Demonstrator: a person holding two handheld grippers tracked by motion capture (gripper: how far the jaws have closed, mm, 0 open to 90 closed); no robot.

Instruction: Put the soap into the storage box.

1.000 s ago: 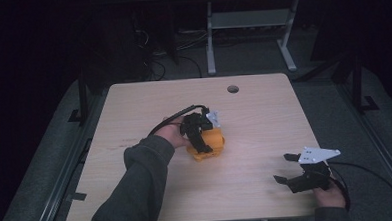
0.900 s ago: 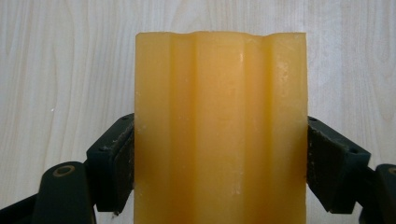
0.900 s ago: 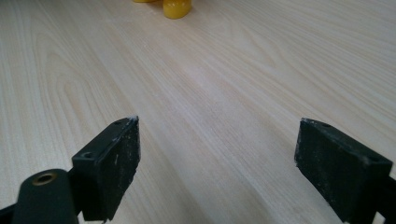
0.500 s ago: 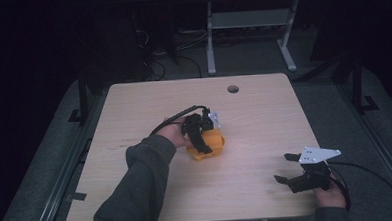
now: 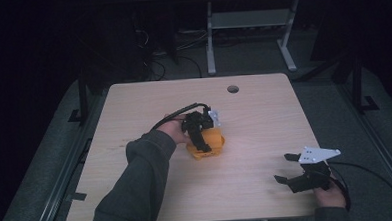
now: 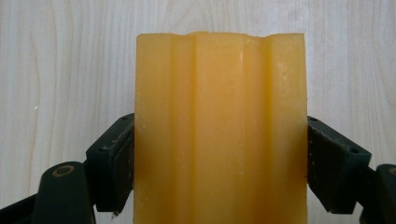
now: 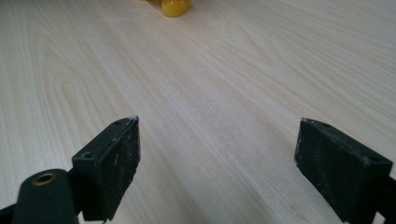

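Left hand-held gripper (image 5: pixel 203 136) clamps the ribbed orange plastic block (image 6: pixel 219 130) at the middle of the pale wooden worktop (image 5: pixel 264 117). Right hand-held gripper (image 5: pixel 292 170), near that block's right, gapes wide, holding nothing. Smooth flanks might let the block slip if lifted.

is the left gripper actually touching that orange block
Touching. The left gripper view shows the left gripper with both black jaws pressed flat against the sides of the orange block.

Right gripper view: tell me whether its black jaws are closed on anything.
No, the right gripper has its jaws spread wide apart with only the bare light wooden table between them.
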